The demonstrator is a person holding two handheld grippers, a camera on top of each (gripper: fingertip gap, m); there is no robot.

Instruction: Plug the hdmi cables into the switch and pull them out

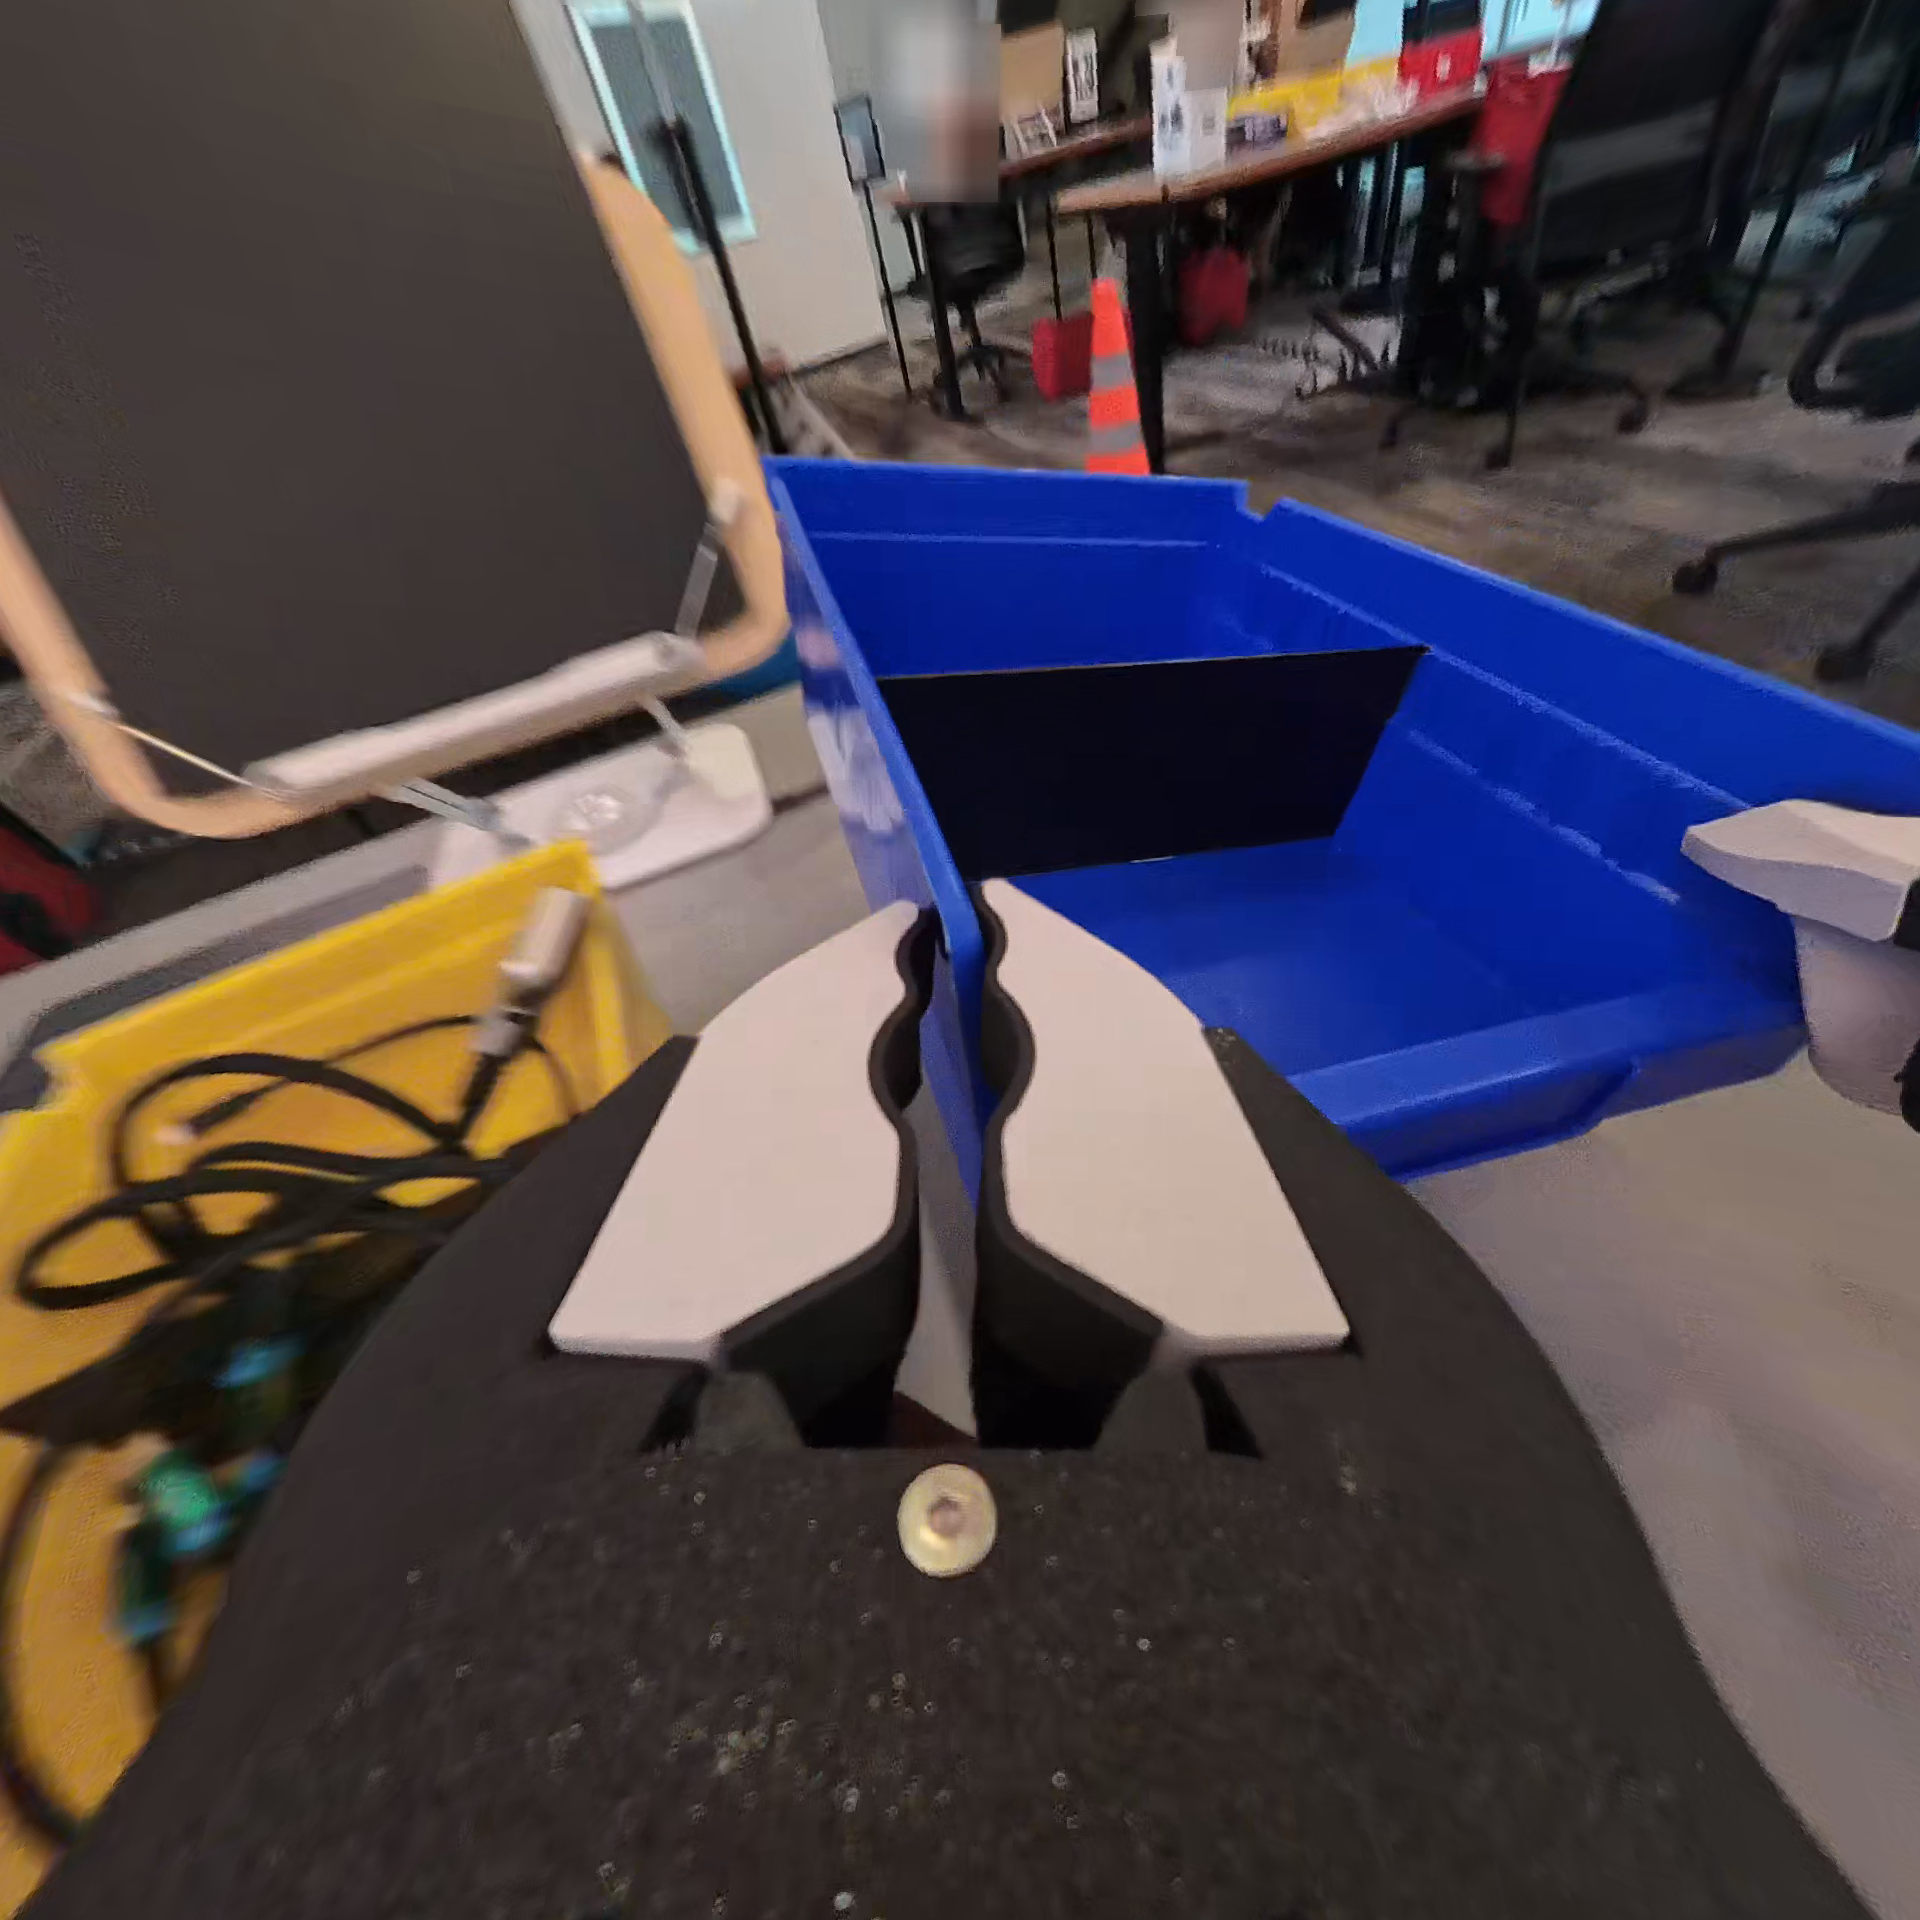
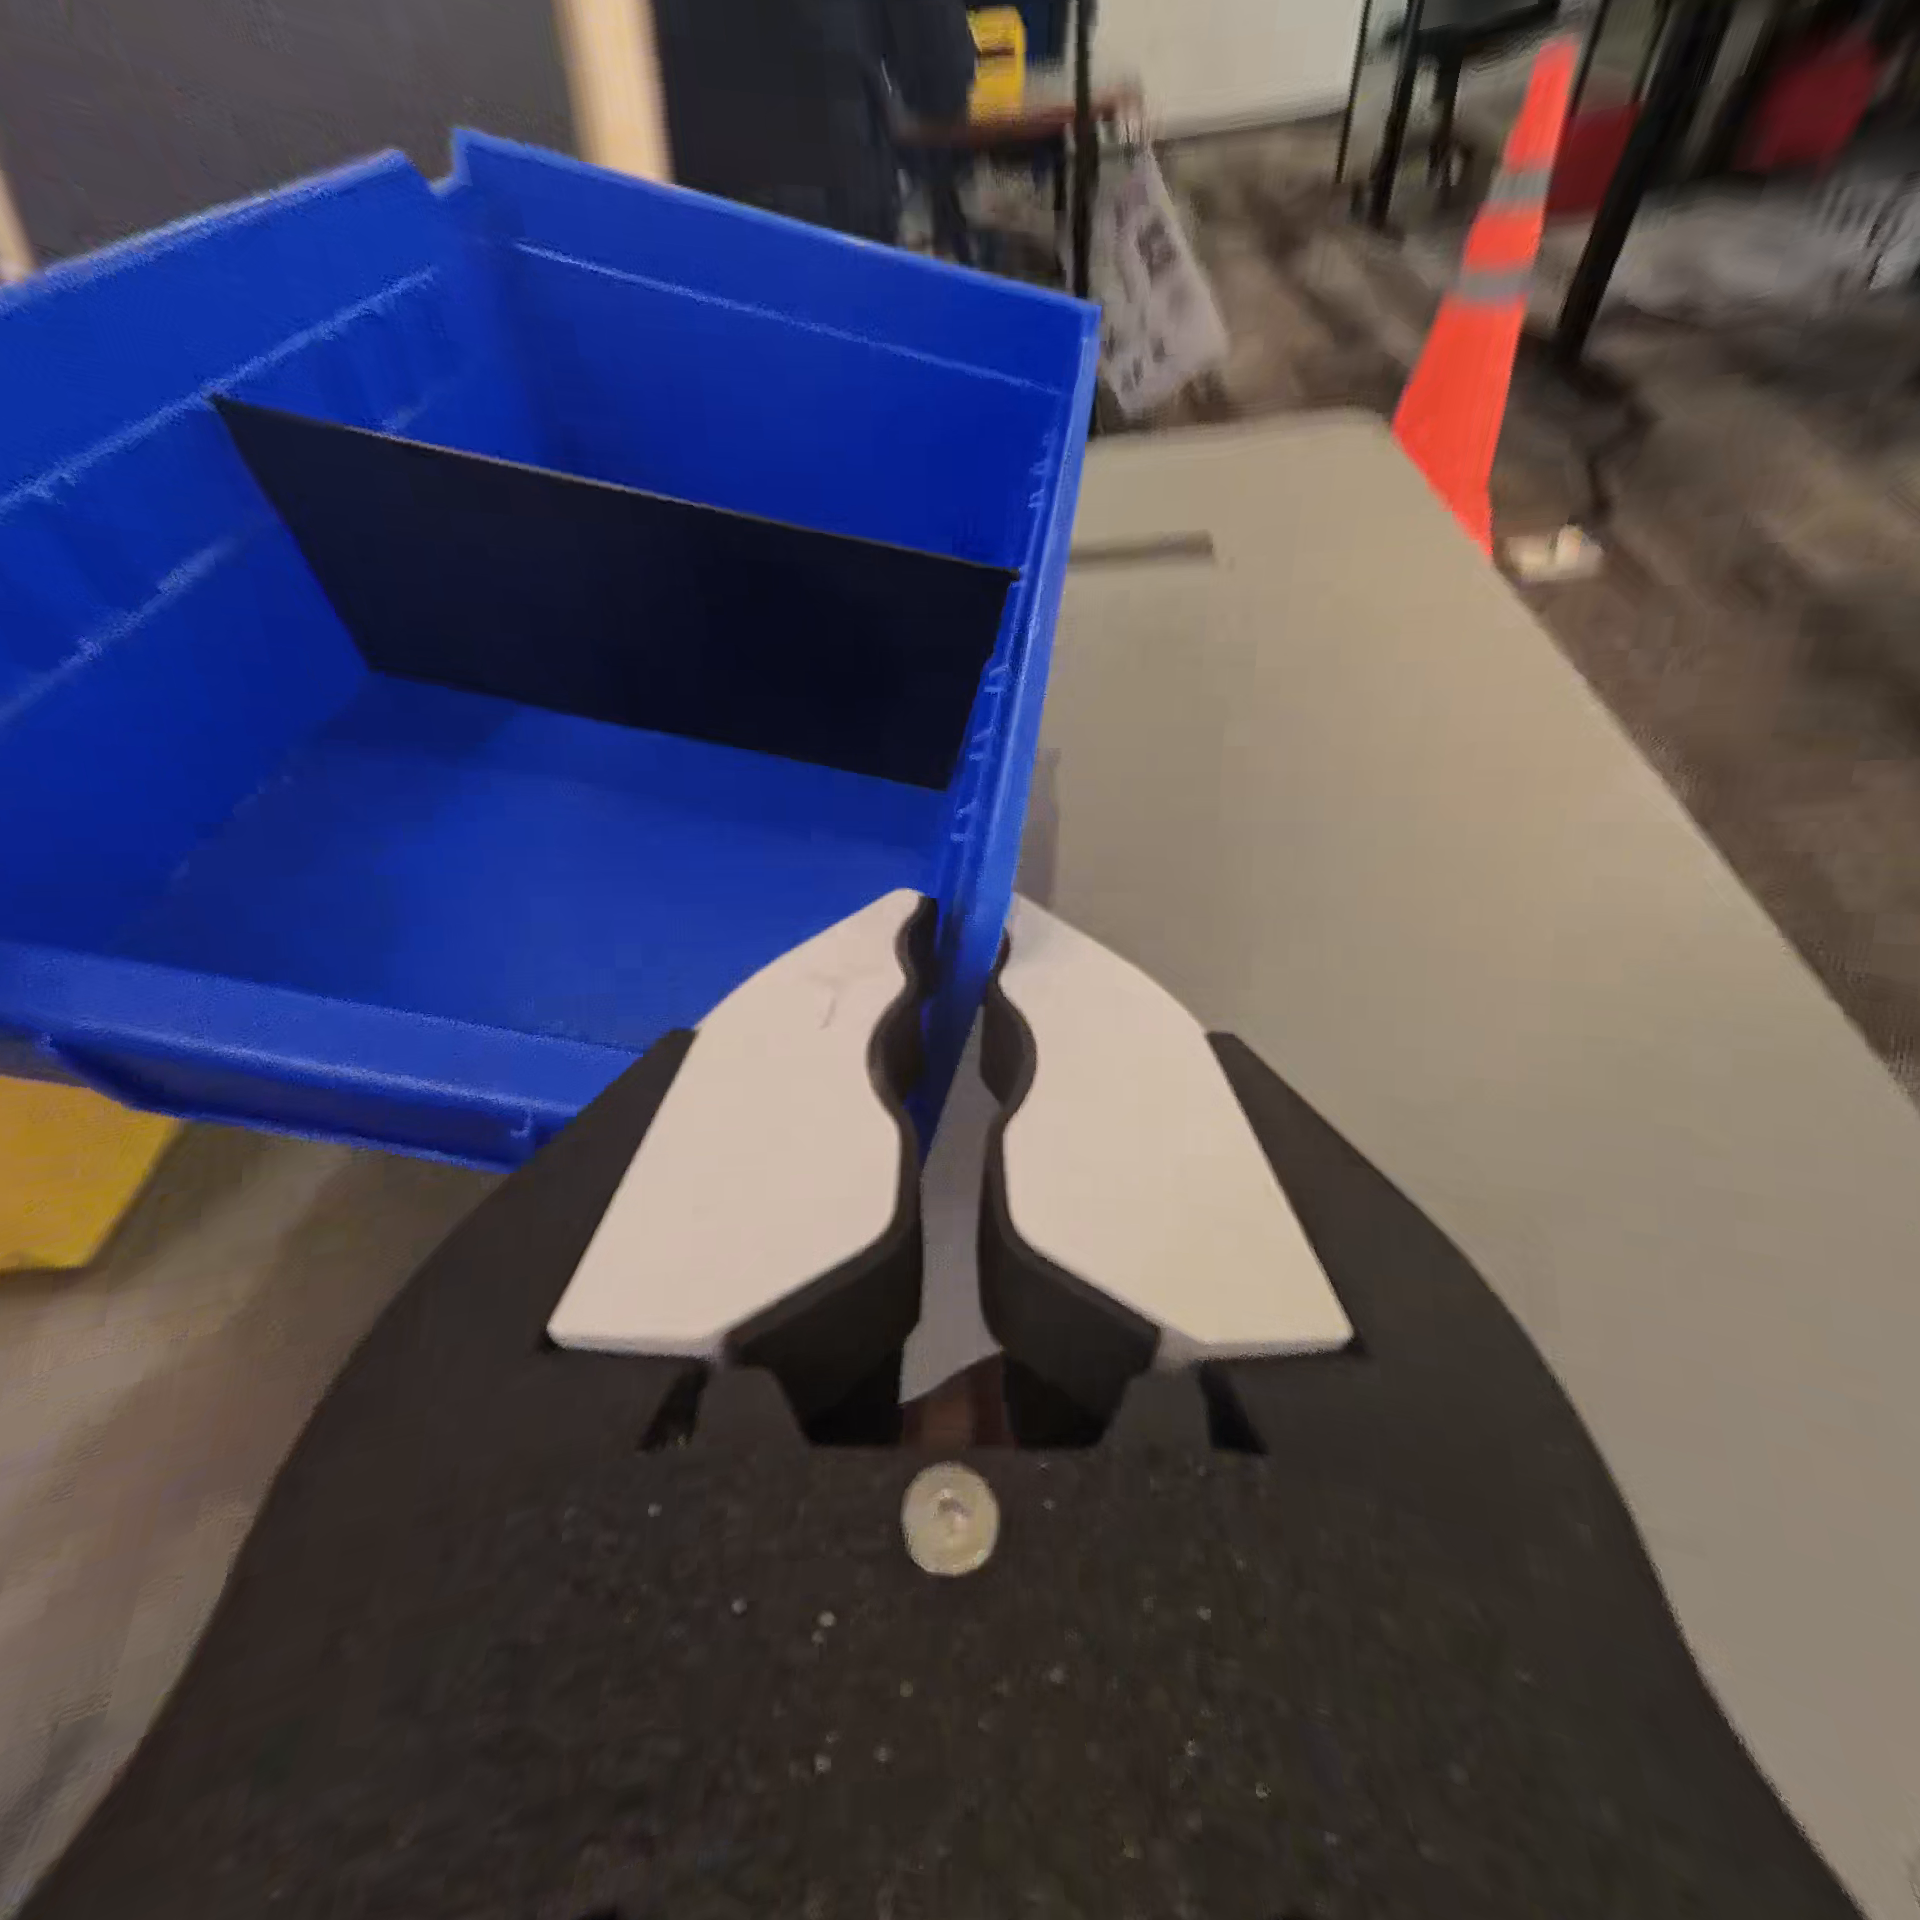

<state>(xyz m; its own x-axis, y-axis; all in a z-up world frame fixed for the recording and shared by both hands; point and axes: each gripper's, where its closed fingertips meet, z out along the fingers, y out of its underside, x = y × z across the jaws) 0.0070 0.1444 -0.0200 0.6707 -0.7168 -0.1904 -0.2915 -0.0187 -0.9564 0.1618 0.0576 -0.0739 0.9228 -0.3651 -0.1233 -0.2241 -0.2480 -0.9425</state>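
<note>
Both claws are clamped on the empty blue plastic bin [image 1: 1351,997]: left claw [image 1: 951,935] on its left wall, right claw [image 2: 961,935] on its right. The black HDMI cables [image 1: 281,1174] lie tangled in the yellow plastic bin [image 1: 312,987] at the worktop's left edge, nearest the left claw.

A divider [image 1: 1132,758] stands across the bin [image 1: 1558,748], right of another bin [image 1: 312,987].

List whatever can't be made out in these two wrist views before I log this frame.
- Far compartment of the blue bin: floor hidden behind the black divider in both views.
- Yellow bin contents: tangled black cables, blurred and partly covered by the left gripper; no switch identifiable.
- Right gripper: clamps the bin's side wall, but the bin's underside is unseen, so lifted or resting is unclear.
- Background desks: blurred.
</note>
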